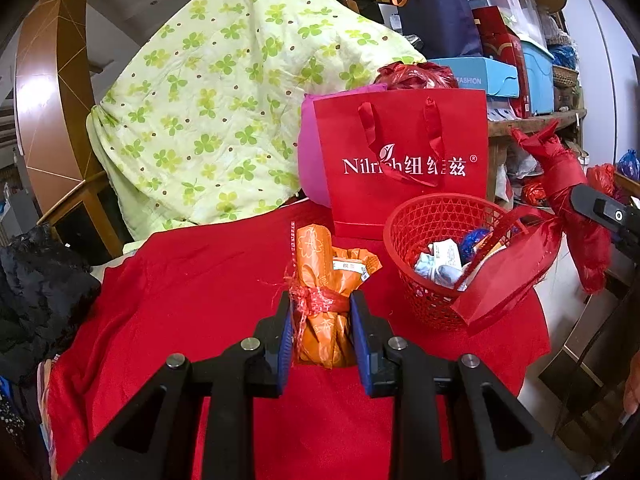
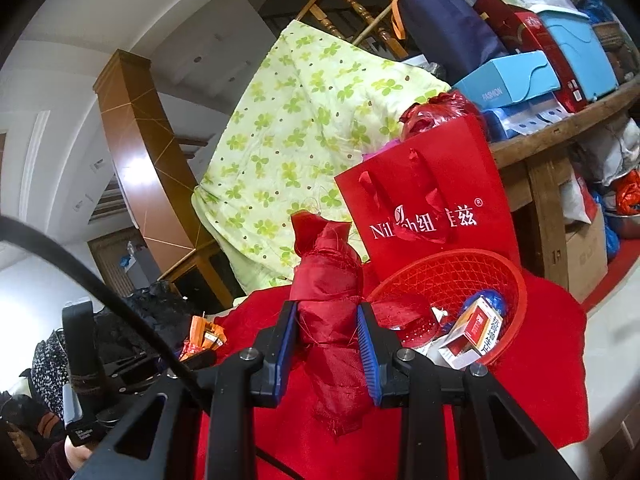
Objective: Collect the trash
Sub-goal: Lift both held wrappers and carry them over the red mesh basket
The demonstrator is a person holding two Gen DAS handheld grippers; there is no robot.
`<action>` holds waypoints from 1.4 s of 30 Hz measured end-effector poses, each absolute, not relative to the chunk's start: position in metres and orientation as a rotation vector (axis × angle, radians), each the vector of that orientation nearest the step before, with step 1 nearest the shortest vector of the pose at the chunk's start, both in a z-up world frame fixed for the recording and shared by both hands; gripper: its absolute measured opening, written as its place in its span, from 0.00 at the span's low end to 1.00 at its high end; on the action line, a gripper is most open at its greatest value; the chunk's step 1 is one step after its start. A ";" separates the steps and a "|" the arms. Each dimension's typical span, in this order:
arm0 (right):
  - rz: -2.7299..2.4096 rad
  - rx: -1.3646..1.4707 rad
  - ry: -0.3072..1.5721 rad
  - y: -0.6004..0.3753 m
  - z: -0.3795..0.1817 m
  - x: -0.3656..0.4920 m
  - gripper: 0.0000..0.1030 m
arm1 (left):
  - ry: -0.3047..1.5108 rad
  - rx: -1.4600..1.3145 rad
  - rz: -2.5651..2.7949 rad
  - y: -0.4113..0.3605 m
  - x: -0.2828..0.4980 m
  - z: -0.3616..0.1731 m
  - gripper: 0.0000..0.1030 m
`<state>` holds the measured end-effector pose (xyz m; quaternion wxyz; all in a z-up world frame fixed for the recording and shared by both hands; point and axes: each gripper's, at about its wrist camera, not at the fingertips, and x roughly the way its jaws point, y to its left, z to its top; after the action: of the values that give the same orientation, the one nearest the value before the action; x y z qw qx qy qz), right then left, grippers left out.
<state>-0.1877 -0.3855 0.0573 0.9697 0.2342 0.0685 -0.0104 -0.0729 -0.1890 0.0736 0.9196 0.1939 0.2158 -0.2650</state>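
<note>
left gripper (image 1: 322,312) clamps orange wrapper bundle (image 1: 324,280) above red cloth (image 1: 192,288), open cloth to its left | right gripper (image 2: 328,328) pinches red fabric bundle (image 2: 328,320) just beside red basket (image 2: 516,280) rim, paper bag (image 2: 432,200) behind

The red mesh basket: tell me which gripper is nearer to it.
Right. The right gripper, shut on a red cloth bundle, hangs just beside the red mesh basket rim. The left gripper grips an orange packet on the red cloth, farther off.
</note>
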 end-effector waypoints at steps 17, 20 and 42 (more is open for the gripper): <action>-0.083 0.457 0.092 -0.398 0.070 -0.197 0.31 | 0.470 0.408 -0.605 -0.209 -0.064 0.065 0.28; -0.114 0.434 0.072 -0.404 0.080 -0.197 0.31 | 0.437 0.407 -0.619 -0.219 -0.060 0.069 0.28; -0.210 0.390 0.099 -0.424 0.091 -0.171 0.31 | 0.473 0.374 -0.724 -0.264 -0.035 0.068 0.28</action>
<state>-0.1706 -0.4237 0.0908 0.9744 0.1933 0.0492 -0.1042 -0.0346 -0.2639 0.0680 0.8912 0.1802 0.2277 -0.3486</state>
